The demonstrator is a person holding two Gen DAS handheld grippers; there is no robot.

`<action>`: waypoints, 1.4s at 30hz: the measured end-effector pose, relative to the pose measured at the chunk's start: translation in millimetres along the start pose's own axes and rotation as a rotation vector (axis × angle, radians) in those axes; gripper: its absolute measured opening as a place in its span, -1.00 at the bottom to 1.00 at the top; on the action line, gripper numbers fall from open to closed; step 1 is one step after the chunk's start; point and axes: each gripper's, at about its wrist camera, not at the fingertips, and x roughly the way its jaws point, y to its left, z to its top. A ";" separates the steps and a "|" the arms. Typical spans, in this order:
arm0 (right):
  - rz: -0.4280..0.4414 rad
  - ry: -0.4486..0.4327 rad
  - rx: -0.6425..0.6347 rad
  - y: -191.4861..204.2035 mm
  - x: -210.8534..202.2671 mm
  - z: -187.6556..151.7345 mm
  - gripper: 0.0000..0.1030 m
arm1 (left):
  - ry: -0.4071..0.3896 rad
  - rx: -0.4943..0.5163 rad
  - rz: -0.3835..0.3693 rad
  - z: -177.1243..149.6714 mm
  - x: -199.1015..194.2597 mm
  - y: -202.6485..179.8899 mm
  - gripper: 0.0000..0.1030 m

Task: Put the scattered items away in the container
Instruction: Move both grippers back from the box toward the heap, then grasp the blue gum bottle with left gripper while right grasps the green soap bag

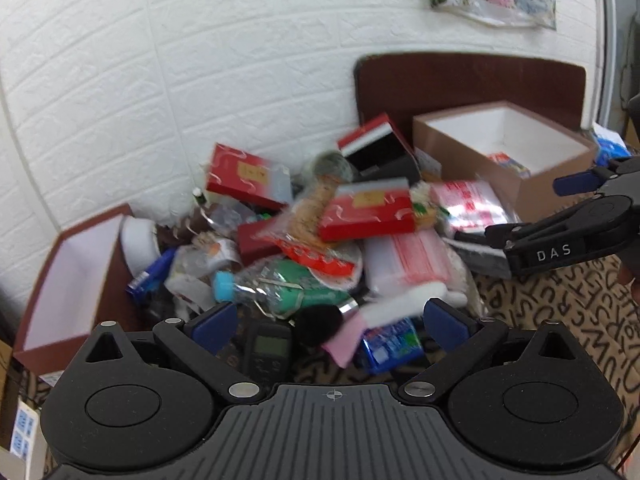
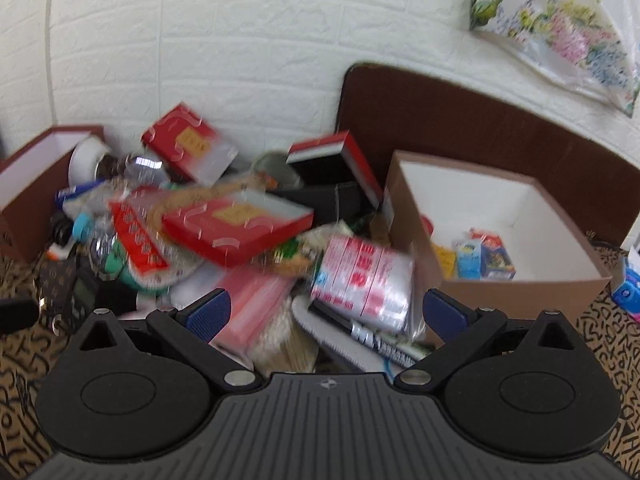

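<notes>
White brick wall [image 1: 180, 80], right gripper [image 1: 532, 208] visible left-view only

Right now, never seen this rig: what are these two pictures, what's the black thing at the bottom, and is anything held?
No robot arm here: a person carries a two-finger claw in each hand, each with a fisheye camera looking forward along its fingers. The black body at the bottom of each picture is that claw itself.

One picture looks out from the left claw, the other from the right claw. Both stand open and hold nothing.

Ahead, on a letter-patterned cloth, is a blurred pile: red boxes, plastic packets, a bottle with a blue cap. To the right sits an open brown box with a few small packets inside; another brown box stands at the left.
</notes>
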 end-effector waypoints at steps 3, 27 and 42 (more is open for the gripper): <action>0.067 0.062 0.000 -0.3 5.4 -18.0 0.98 | 0.036 0.022 -0.014 -11.9 12.0 -6.2 0.97; 0.271 0.223 -0.127 8.7 11.0 -153.5 0.29 | 0.125 -0.242 -0.123 -51.8 113.6 -23.1 0.60; 0.311 0.217 -0.103 7.6 4.2 -156.5 0.23 | 0.216 -0.153 -0.143 -81.3 101.3 -23.8 0.10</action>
